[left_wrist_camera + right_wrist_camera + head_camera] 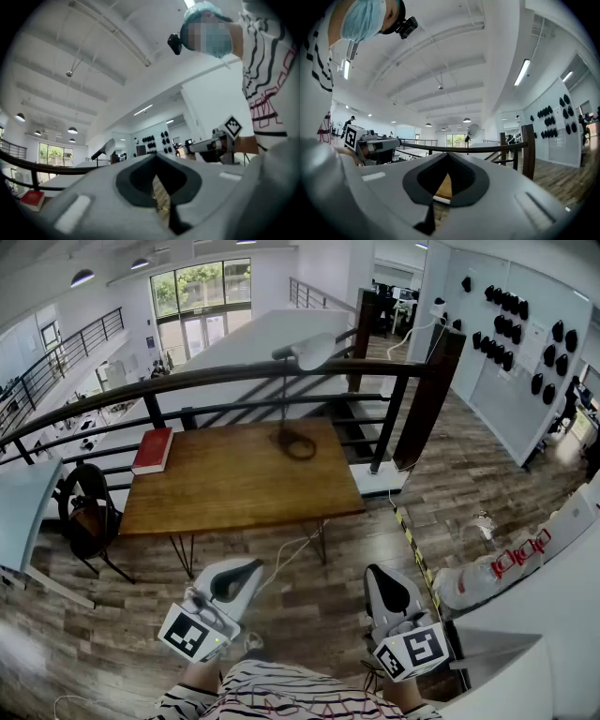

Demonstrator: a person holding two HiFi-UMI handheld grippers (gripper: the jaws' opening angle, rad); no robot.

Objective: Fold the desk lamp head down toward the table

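Note:
A desk lamp with a white head (309,351), thin black stem and round black base (297,444) stands upright at the far right of a wooden table (234,486). The lamp head (107,147) also shows small in the left gripper view and the lamp head (472,131) in the right gripper view, above the railing. My left gripper (242,571) and right gripper (377,575) are held low, well short of the table's near edge. Both are shut with nothing between the jaws.
A red book (153,450) lies at the table's far left corner. A black railing (234,377) runs behind the table. A black chair (87,510) with headphones stands at the left, a white cable (296,549) hangs under the table. White counters flank me.

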